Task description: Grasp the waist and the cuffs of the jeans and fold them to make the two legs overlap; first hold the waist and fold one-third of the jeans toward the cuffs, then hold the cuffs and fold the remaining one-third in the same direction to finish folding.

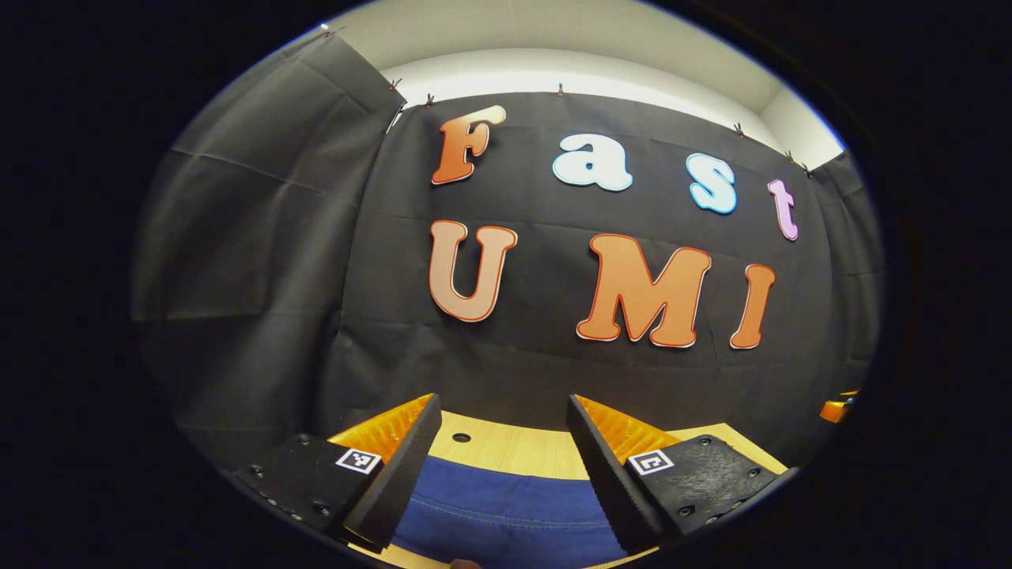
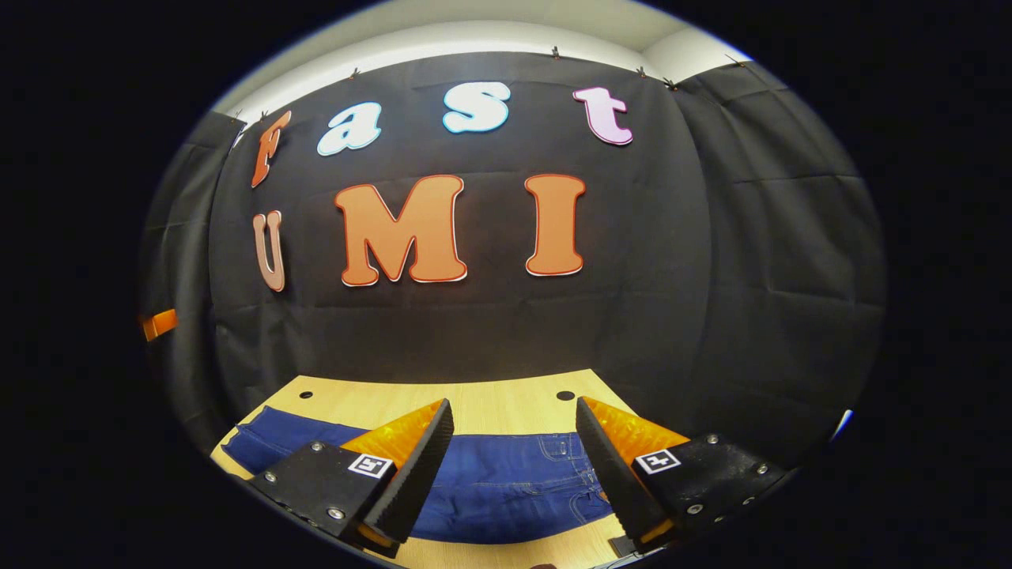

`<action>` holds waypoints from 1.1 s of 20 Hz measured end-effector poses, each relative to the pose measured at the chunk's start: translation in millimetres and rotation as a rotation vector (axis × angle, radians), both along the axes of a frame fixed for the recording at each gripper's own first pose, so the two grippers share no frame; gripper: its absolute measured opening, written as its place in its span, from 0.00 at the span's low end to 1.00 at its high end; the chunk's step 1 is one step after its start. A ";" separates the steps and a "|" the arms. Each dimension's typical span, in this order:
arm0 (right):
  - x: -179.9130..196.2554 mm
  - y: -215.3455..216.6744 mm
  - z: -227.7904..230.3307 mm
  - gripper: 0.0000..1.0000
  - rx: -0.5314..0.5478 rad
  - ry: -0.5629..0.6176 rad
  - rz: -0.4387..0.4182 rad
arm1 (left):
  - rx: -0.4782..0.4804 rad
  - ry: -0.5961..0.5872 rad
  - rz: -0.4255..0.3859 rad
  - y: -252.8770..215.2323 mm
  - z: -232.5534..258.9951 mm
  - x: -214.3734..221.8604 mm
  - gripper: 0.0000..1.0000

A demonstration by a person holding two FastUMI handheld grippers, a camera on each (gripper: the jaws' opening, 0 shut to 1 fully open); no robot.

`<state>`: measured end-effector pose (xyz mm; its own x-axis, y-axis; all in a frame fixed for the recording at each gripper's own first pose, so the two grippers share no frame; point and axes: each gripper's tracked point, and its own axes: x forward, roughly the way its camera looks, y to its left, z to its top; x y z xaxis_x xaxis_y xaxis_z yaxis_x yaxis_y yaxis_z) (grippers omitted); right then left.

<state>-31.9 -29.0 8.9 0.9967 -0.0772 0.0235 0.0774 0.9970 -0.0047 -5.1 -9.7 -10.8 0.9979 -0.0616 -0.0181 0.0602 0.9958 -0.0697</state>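
Blue jeans lie flat across a light wooden table. In the right gripper view the waist end with its pockets and stitching sits toward the right, and a leg runs off to the left. My right gripper hangs open above the jeans, its fingers apart and touching nothing. The left gripper view shows plain blue denim of the jeans under my left gripper, which is open and holds nothing.
The table's far edge meets the black cloth wall close behind the jeans. Two small dark holes mark the tabletop near that edge. An orange bit of the other gripper shows at the far right of the left gripper view.
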 end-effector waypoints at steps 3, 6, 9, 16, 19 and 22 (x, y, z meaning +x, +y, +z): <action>-2.5 0.3 1.7 1.00 0.010 -0.012 -0.008 | -0.002 0.010 -0.012 -1.1 -0.6 -2.3 0.96; -2.7 2.1 3.5 0.96 0.015 -0.026 -0.009 | 0.008 -0.006 0.001 4.5 3.7 -3.8 0.98; -2.0 9.2 6.6 0.96 0.074 -0.033 0.025 | 0.006 -0.021 0.011 9.2 8.5 -6.3 0.98; 2.5 11.0 5.4 0.96 0.097 -0.031 0.038 | 0.003 -0.011 0.018 26.8 -4.8 -4.9 0.98; 4.0 10.7 -2.8 0.96 0.096 -0.006 0.039 | 0.157 -0.012 0.038 55.8 -19.1 -8.0 0.98; 7.8 11.4 -8.2 0.96 0.104 0.014 0.041 | 0.331 0.040 0.035 79.5 -44.3 -16.7 0.96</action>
<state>-24.0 -17.6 0.7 0.9993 -0.0381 0.0034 0.0376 0.9944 0.0985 -21.8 69.9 -55.1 0.9974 -0.0111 -0.0708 0.0289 0.9662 0.2562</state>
